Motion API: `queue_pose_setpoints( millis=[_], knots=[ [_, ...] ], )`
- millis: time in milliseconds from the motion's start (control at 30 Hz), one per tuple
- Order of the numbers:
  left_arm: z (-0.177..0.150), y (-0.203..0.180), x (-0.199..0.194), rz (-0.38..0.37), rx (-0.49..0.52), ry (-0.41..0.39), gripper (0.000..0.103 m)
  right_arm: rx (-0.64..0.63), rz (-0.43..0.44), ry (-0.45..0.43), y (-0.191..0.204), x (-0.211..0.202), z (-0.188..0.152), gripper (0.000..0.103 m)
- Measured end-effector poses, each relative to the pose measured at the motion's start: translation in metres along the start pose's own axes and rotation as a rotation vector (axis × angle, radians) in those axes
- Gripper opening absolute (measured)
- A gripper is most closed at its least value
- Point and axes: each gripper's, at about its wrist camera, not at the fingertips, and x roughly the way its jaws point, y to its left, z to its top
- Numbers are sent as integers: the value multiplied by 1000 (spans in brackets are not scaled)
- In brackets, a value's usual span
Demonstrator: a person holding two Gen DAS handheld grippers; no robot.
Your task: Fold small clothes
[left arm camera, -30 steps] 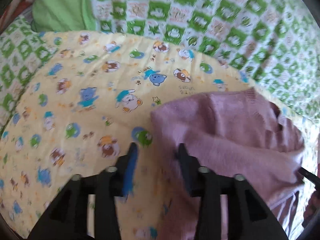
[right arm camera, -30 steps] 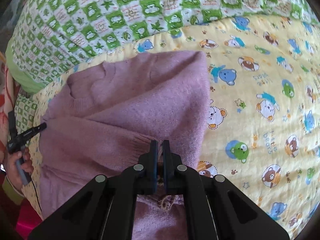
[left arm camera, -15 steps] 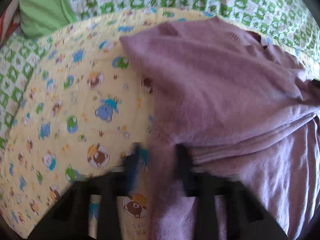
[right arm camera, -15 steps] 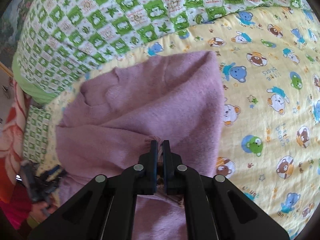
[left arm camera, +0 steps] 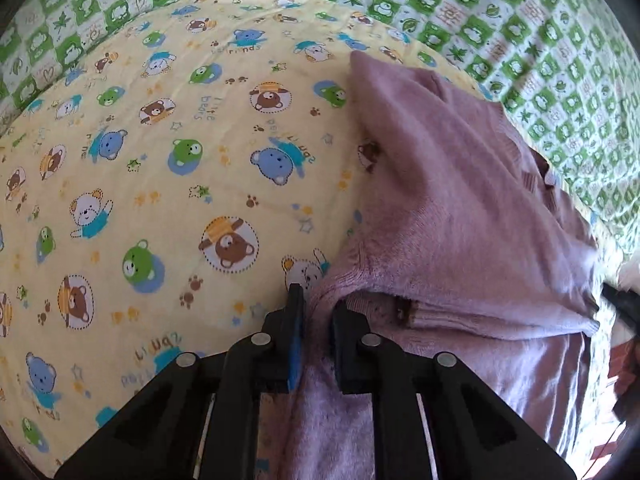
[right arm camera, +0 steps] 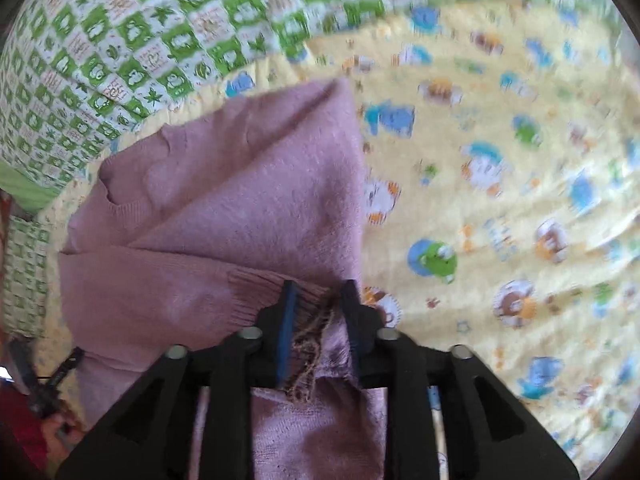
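Note:
A small mauve knitted sweater lies partly folded on a yellow blanket printed with cartoon bears. My left gripper is at the sweater's left edge, jaws a little apart with a fold of the knit between them. In the right wrist view the sweater fills the middle and left. My right gripper has its jaws apart, with the ribbed cuff and a frayed brown patch lying loose between them.
A green and white checked quilt lies under and beyond the yellow blanket, and also shows in the right wrist view. A green pillow sits at the far left. A dark object shows at the right edge.
My right gripper has opened off the sweater's cuff. My left gripper has moved to the sweater's left edge and narrowed around a fold of it.

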Motion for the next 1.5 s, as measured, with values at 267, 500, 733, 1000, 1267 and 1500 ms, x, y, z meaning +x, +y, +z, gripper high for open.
queue_pose_setpoints(
  millis=[267, 500, 733, 1000, 1267, 1500],
  knots=[
    [5, -36, -9, 55, 178, -50, 34, -320, 404, -18, 167, -11, 23, 40],
    [6, -14, 4, 13, 84, -27, 18, -523, 568, 184, 341, 81, 28, 40],
    [2, 8, 0, -80, -25, -40, 8, -652, 568, 322, 404, 139, 17, 2],
    [-4, 48, 1, -225, -258, -29, 8, -500, 596, 277, 396, 169, 25, 4],
    [-20, 60, -17, -250, -255, 20, 21, -402, 628, 137, 363, 108, 32, 42],
    [-44, 57, -50, -208, -165, 48, 39, -238, 613, 104, 251, 54, -6, 42]
  ],
)
